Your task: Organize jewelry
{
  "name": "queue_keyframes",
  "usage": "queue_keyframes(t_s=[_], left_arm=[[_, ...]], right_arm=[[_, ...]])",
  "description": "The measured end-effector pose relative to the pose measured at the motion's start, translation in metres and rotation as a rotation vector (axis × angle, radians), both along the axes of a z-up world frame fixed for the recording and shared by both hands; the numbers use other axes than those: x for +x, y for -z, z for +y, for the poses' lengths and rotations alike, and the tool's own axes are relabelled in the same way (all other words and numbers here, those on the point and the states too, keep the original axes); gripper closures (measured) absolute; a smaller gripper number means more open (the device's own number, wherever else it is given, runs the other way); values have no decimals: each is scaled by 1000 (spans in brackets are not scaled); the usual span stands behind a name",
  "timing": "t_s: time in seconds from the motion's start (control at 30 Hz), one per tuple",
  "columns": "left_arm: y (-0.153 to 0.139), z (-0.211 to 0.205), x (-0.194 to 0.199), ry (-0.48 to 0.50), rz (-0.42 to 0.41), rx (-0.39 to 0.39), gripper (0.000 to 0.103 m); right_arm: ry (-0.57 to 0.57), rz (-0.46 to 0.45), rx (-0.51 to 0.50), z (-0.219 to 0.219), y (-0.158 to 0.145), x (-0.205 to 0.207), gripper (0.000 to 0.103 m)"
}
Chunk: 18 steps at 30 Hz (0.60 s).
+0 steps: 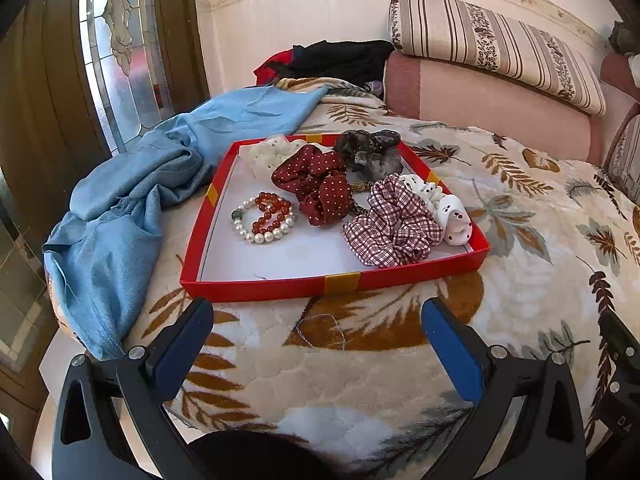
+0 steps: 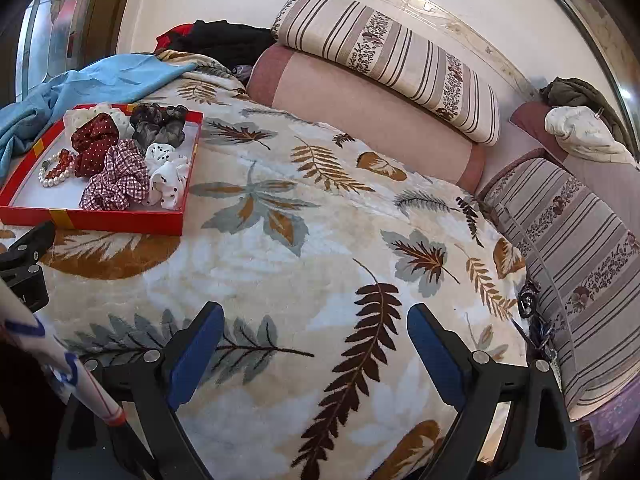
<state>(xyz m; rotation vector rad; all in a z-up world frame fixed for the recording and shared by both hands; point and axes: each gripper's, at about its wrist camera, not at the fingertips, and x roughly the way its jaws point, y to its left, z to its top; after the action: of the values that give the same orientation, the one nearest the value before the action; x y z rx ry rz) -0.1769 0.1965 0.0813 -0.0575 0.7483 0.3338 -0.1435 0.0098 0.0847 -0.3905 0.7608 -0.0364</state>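
Note:
A shallow red tray [image 1: 280,286] lies on the leaf-patterned blanket; it also shows in the right wrist view [image 2: 120,222] at the far left. In it lie a pearl bracelet [image 1: 262,234], a red bead bracelet [image 1: 274,210], a dark red dotted scrunchie [image 1: 316,186], a plaid scrunchie [image 1: 394,226], a white spotted scrunchie [image 1: 450,216], a grey scrunchie [image 1: 370,152] and a cream one [image 1: 268,152]. My left gripper [image 1: 316,320] is open and empty just in front of the tray. My right gripper [image 2: 314,324] is open and empty over bare blanket, right of the tray.
A blue cloth [image 1: 140,196] is bunched left of the tray. Pink and striped cushions [image 2: 384,92] line the back and right. Dark clothes [image 1: 340,60] lie at the back. The blanket's edge drops off at the left.

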Motion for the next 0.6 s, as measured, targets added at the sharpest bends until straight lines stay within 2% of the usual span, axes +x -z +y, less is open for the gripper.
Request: queue_keyframes(t_s=[0.6], left_arm=[[1,-1,-2,-1,1,3,0]], right_arm=[[-5,4,-6,3,2,-2,8]])
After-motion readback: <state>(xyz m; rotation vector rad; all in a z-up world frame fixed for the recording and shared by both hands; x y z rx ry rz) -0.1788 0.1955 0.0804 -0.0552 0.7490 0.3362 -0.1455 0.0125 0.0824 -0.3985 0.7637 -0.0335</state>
